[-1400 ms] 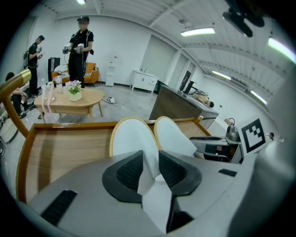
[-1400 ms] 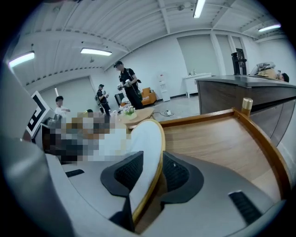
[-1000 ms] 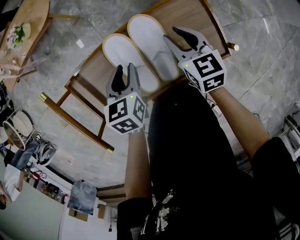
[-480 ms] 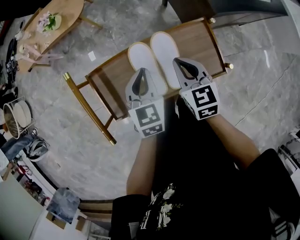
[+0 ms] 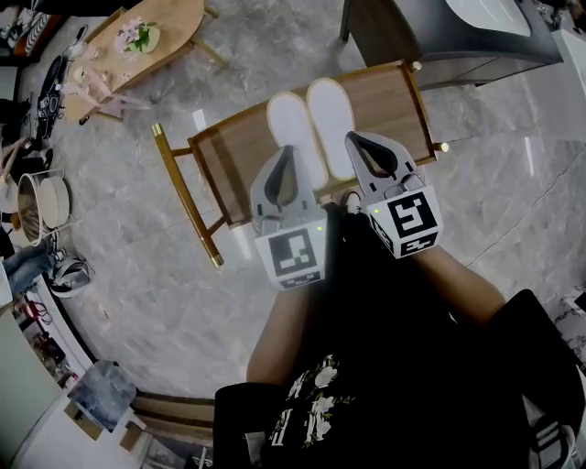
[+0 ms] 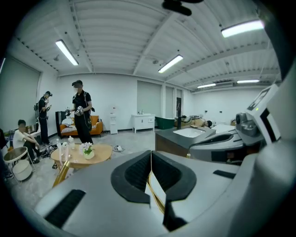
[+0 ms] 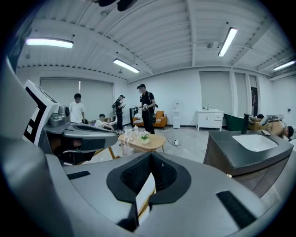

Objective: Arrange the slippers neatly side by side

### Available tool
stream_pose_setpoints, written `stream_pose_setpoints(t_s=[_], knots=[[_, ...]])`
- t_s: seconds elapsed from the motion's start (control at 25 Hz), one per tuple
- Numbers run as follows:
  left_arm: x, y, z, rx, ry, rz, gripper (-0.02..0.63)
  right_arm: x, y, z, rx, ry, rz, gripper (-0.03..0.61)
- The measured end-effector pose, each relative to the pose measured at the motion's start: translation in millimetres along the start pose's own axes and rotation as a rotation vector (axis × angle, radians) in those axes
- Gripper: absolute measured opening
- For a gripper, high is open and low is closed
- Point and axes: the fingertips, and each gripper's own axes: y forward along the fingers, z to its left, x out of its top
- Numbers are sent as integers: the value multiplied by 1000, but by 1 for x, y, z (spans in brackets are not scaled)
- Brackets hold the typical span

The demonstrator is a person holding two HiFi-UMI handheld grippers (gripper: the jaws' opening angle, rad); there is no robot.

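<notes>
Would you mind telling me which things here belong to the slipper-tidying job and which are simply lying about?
Part of the job:
left slipper, right slipper, side by side
wooden bench under them
left tool, right tool, both shut and empty

Lying about:
round table
flower pot
sink counter

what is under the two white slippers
The two white fabric slippers lie side by side on a brown wooden bench with brass-coloured legs, over grey marble floor. Their near ends are covered by the left gripper and right gripper.
</notes>
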Motion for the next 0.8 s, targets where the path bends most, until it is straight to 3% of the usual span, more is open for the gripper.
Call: stream_pose_setpoints(t_s=[0.2,0.8], knots=[[31,-20,-10,5,20,-80,6,32,-29,-1,-28,-4,-95,-2],[60,-34,-47,22,87,-147,6,62,-71,-11,-36,-15,-211,-2]])
